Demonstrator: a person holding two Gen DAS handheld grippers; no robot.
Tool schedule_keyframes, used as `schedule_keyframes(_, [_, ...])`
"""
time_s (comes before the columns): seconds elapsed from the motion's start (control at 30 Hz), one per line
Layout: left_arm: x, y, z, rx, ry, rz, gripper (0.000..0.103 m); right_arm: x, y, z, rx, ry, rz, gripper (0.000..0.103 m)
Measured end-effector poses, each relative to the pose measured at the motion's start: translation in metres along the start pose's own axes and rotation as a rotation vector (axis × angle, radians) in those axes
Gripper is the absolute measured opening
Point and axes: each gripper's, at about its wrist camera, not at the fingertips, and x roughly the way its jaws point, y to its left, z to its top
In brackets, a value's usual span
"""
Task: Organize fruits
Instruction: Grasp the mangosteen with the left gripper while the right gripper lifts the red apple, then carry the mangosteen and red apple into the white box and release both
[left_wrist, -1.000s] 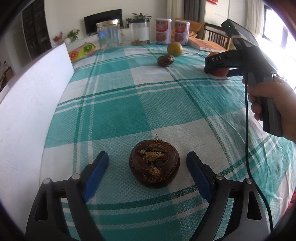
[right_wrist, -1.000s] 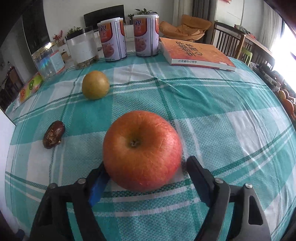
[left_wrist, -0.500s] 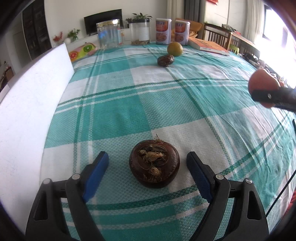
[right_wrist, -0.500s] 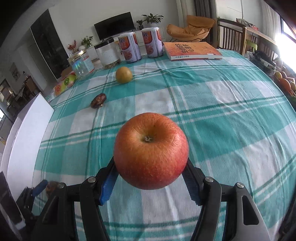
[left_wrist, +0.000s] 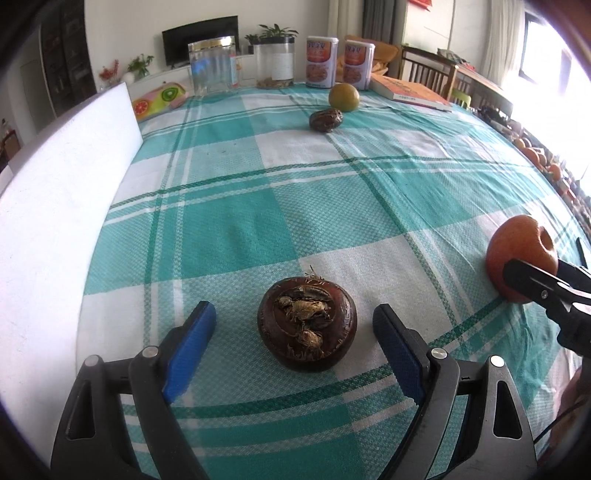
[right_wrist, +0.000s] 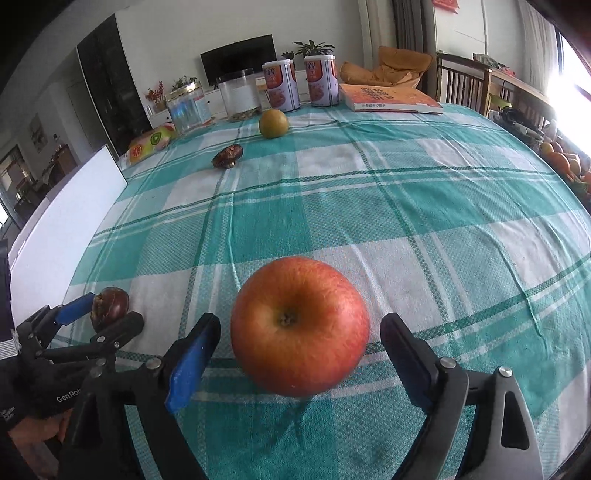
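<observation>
A red apple (right_wrist: 300, 325) sits on the checked tablecloth between the fingers of my right gripper (right_wrist: 300, 341), which is open with gaps on both sides; the apple also shows at the right in the left wrist view (left_wrist: 521, 254). A dark brown round fruit (left_wrist: 307, 329) lies between the wide-open fingers of my left gripper (left_wrist: 291, 332), untouched; it also shows in the right wrist view (right_wrist: 109, 304). A yellow pear (right_wrist: 273, 123) and a small brown wrinkled fruit (right_wrist: 227, 156) lie far back on the table.
A white foam board (left_wrist: 62, 206) lines the table's left edge. At the back stand two cans (right_wrist: 301, 85), two clear jars (right_wrist: 240, 96), an orange book (right_wrist: 388, 99) and a fruit-print pouch (right_wrist: 151, 142). Oranges (right_wrist: 561, 160) lie off the right edge.
My right gripper carried the apple from the far right toward the near side, set it on the cloth right of the brown fruit, and opened. My left gripper has not moved.
</observation>
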Motion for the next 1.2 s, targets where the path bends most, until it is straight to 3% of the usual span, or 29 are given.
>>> schedule_keyframes(0.13, [-0.014,0.019,-0.004,-0.081,0.017,-0.124,0.088,-0.008,-0.016,0.0,0.093,-0.034,0.059,0.092])
schedule_keyframes(0.37, [-0.015,0.003,0.001,0.011,0.001,-0.074,0.084,-0.003,-0.007,0.001,0.063,-0.023,0.069,0.092])
schedule_keyframes(0.4, [-0.014,0.0,0.001,0.024,0.004,-0.07,0.079,-0.002,-0.007,0.001,0.057,-0.025,0.057,0.092])
schedule_keyframes(0.47, [-0.009,-0.007,0.0,0.055,0.026,-0.053,0.051,0.0,-0.007,0.002,0.049,-0.029,0.021,0.092])
schedule_keyframes(0.53, [-0.008,-0.011,-0.001,0.079,0.017,-0.025,0.05,0.003,-0.008,0.003,0.037,-0.034,0.003,0.092])
schedule_keyframes(0.6, [-0.009,-0.012,-0.001,0.079,0.017,-0.022,0.05,0.006,-0.007,0.004,0.025,-0.029,0.04,0.084])
schedule_keyframes(0.63, [-0.01,-0.011,-0.001,0.071,0.019,-0.025,0.05,0.006,-0.005,0.004,0.019,-0.026,0.062,0.068])
schedule_keyframes(0.73, [-0.023,-0.005,-0.002,0.027,0.016,-0.066,0.049,0.003,0.0,0.003,-0.006,-0.032,0.036,0.068])
schedule_keyframes(0.97, [-0.076,0.012,-0.01,-0.075,0.03,-0.256,0.049,0.001,-0.042,-0.004,0.273,-0.01,0.319,0.068])
schedule_keyframes(1.07, [-0.103,0.024,-0.018,-0.104,0.035,-0.305,0.049,-0.003,-0.054,-0.009,0.372,-0.022,0.439,0.068])
schedule_keyframes(1.2, [-0.143,0.054,-0.023,-0.176,0.008,-0.349,0.049,-0.008,-0.052,-0.015,0.437,-0.005,0.531,0.068])
